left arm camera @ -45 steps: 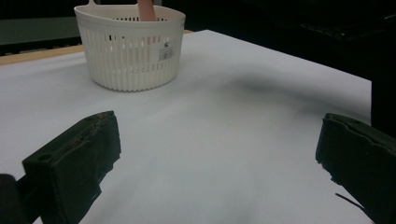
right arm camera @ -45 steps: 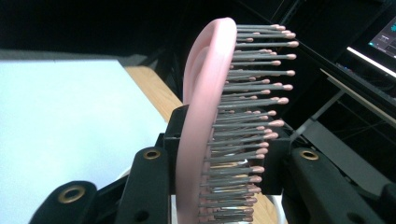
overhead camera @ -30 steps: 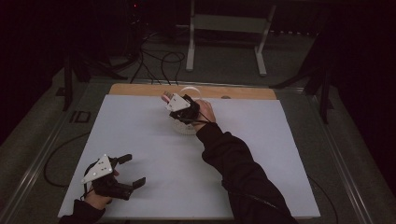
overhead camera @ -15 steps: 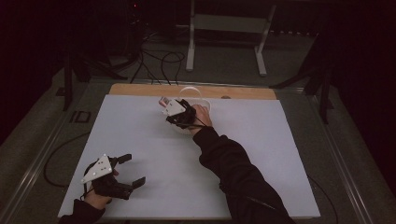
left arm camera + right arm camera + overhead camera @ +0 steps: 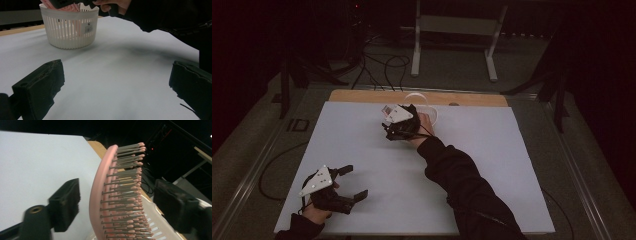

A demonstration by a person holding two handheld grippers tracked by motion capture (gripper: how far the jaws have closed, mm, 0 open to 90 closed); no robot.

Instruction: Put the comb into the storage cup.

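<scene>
The right gripper point(image 5: 115, 205), jaws just opened, straddles the pink hairbrush point(image 5: 110, 202) standing in the white basket point(image 5: 70, 27). Withdrawing carelessly could snag the bristles and tip that basket.

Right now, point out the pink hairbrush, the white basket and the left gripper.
pink hairbrush point(image 5: 100, 202): right gripper view, on its curved back edge.
white basket point(image 5: 71, 31): left gripper view, on its slatted side wall.
left gripper point(image 5: 351, 182): high view, midway between its open jaws.
</scene>
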